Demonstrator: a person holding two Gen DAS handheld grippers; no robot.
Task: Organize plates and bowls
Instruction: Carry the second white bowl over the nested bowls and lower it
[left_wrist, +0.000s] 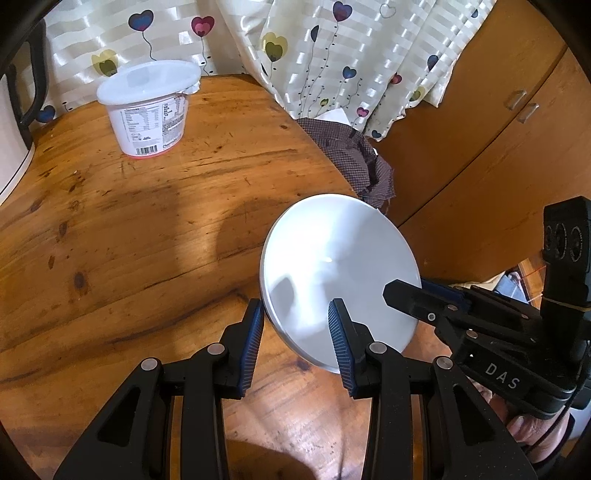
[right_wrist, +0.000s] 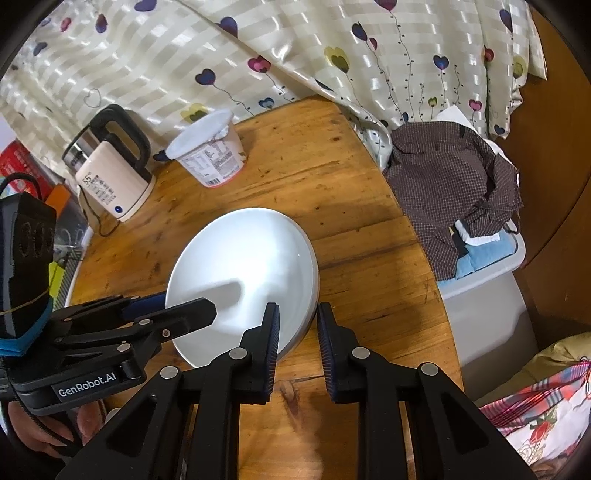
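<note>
White and glossy, a shallow bowl (left_wrist: 340, 273) is held tilted above a round wooden table (left_wrist: 147, 229), its hollow face turned toward both cameras and its rim raised clear of the wood. Round as it is, the bowl has no long axis; in the left wrist view its face leans up and to the right, in the right wrist view up and to the left.

The left gripper (left_wrist: 295, 332) straddles the bowl's lower rim: one ribbed blue pad sits against the outer edge, the other lies over the inner face. Its jaws stand part-way apart around the rim, and whether both pads press on it cannot be told.

The right gripper (right_wrist: 297, 345) has the bowl's opposite edge between its fingers, which are drawn close together. The inner pad lies against the hollow face, while a narrow gap seems to show at the outer pad, so a firm clench cannot be confirmed.

Behind the bowl, a white lidded tub (right_wrist: 207, 147) with a printed label stands near the table's far edge, closed, its contents unseen. An electric kettle (right_wrist: 110, 173) sits just beside it. Off the table's right side, a pale bin (right_wrist: 487, 291) holds a brown checked shirt (right_wrist: 454, 177) heaped over other folded cloth. A heart-patterned curtain (right_wrist: 258, 51) hangs behind.
</note>
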